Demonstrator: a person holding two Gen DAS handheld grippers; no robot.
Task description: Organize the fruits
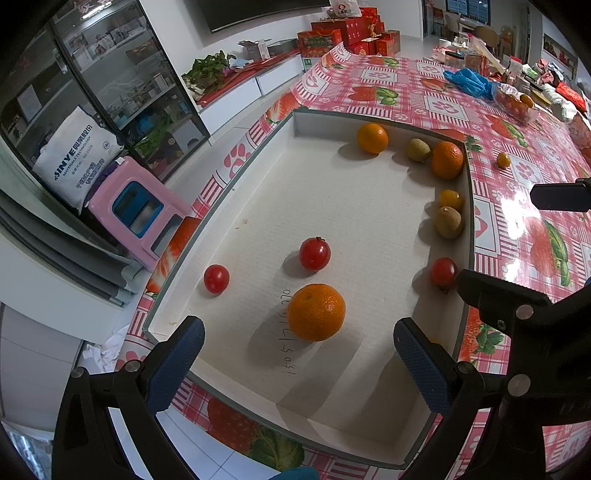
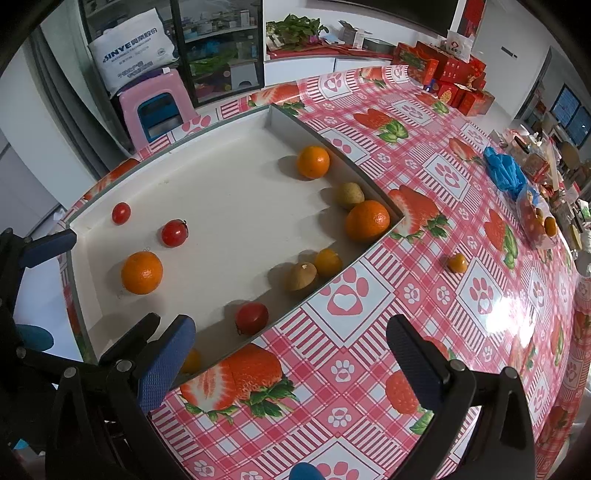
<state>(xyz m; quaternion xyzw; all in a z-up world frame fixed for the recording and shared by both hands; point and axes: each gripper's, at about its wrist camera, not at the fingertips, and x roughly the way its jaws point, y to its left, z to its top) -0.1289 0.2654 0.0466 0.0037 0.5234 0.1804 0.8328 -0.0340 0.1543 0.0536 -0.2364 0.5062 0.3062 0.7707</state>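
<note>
A white shallow tray (image 1: 314, 192) (image 2: 229, 206) lies on the strawberry-print tablecloth. It holds three oranges (image 1: 316, 312) (image 2: 142, 272), three red tomatoes (image 1: 314, 253) (image 2: 174, 232), two kiwis (image 1: 448, 221) (image 2: 302, 275) and a small yellow tomato (image 1: 450, 199) (image 2: 328, 262). Another small yellow fruit (image 2: 191, 361) sits in the tray corner. One more yellow fruit (image 1: 503, 160) (image 2: 457, 263) lies loose on the cloth. My left gripper (image 1: 299, 354) hangs open over the tray, just behind the nearest orange. My right gripper (image 2: 291, 350) is open and empty above the cloth beside the tray's wall.
A pink stool (image 1: 136, 210) (image 2: 155, 107) stands off the table's far edge. Further along the table are a blue plastic bag (image 1: 469, 81) (image 2: 504, 171), a clear bag of fruit (image 1: 515, 101) (image 2: 535, 218) and clutter. Red gift boxes (image 1: 351, 33) (image 2: 443, 74) are stacked behind.
</note>
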